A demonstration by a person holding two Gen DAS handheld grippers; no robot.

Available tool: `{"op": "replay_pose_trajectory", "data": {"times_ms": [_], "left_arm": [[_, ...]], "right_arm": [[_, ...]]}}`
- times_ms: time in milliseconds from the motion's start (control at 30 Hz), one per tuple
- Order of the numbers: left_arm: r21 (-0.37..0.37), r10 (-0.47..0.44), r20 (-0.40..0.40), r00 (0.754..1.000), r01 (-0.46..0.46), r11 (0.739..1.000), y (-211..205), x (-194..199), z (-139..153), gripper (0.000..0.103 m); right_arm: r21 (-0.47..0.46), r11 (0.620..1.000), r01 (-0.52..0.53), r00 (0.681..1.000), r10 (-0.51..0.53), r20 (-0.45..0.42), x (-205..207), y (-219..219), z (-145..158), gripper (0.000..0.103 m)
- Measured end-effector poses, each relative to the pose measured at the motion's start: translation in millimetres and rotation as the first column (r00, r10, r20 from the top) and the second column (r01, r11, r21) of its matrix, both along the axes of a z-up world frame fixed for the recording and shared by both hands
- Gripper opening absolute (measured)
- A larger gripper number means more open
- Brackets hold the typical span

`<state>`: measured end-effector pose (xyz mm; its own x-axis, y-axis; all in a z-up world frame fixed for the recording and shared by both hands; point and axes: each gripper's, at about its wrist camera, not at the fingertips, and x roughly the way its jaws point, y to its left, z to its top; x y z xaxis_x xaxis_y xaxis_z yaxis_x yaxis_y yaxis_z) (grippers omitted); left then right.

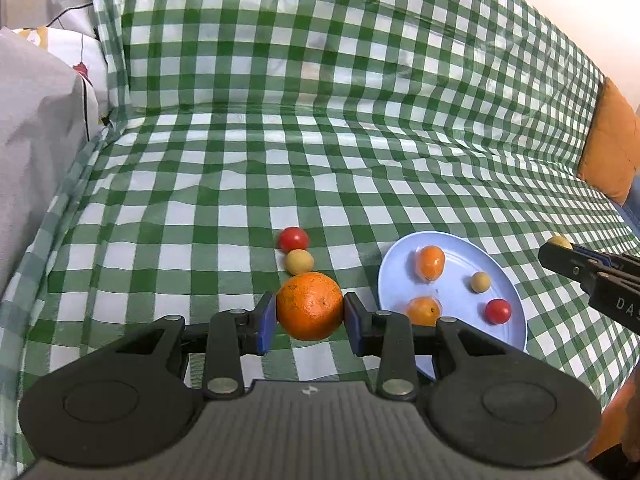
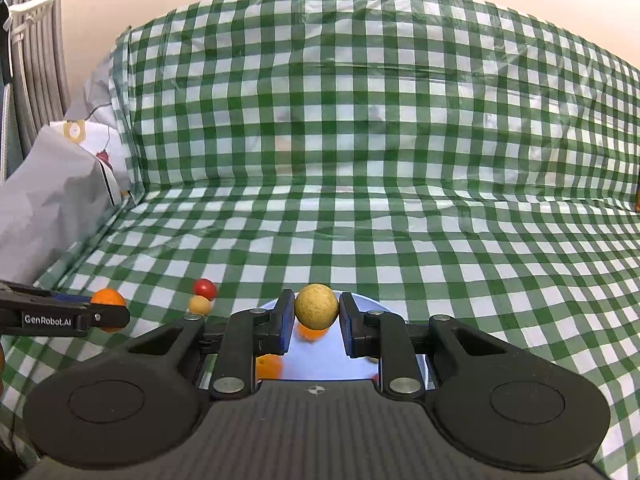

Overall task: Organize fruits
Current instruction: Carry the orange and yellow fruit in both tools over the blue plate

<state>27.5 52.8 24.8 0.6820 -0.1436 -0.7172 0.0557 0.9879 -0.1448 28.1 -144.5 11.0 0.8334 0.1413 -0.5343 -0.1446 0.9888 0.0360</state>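
Your left tool (image 1: pixel 310 308) has its blue pads (image 1: pixel 267 320) pressed on both flanks of the orange (image 1: pixel 309 306), which looks to sit on or just above the green checked cloth (image 1: pixel 224 184), touching the small yellow ball fruit (image 1: pixel 299 261) behind it. Your right tool (image 2: pixel 317 307) grips another yellow ball fruit (image 2: pixel 317 305) and holds it over the pale blue plate (image 2: pixel 360 300), clear of the surface.

Beyond the orange, a red cherry tomato (image 1: pixel 293 239) lies against the loose yellow fruit. Just to the right, the plate (image 1: pixel 460 280) already carries two small oranges, one at the back (image 1: pixel 430 263) and one at the near rim (image 1: pixel 423 310), plus a yellow ball (image 1: pixel 480 281) and a red tomato (image 1: pixel 498 311).

So the step in hand is gathering: both tools are loaded, the right one nearest delivery. Next, I judge, you lower the right tool onto a bare patch of plate before you let go, since round fruit will roll. Then lift the orange straight up, so it does not nudge the yellow fruit behind, and carry it right to the plate.
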Motion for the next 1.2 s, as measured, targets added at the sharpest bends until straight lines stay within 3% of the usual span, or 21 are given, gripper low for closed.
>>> {"op": "replay_pose_trajectory", "data": {"times_ms": [500,933,1200], "left_arm": [[0.001,-0.072,0.076,0.994,0.072,0.997,-16.3,0.3,1.9,0.039],[0.085,-0.173,0.161,0.972,0.161,0.983,-43.0,-6.4,2.8,0.039],[0.084,-0.201,0.176,0.964,0.188,0.979,-50.6,-2.1,-0.7,0.039]], "right_arm": [[-0.016,1.000,-0.009,1.000,0.008,-0.005,6.0,14.4,-2.2,0.025],[-0.022,1.000,-0.016,1.000,0.016,0.007,7.6,11.4,-1.6,0.025],[-0.023,0.999,0.036,0.999,-0.035,0.017,13.5,9.9,-1.1,0.025]]}}
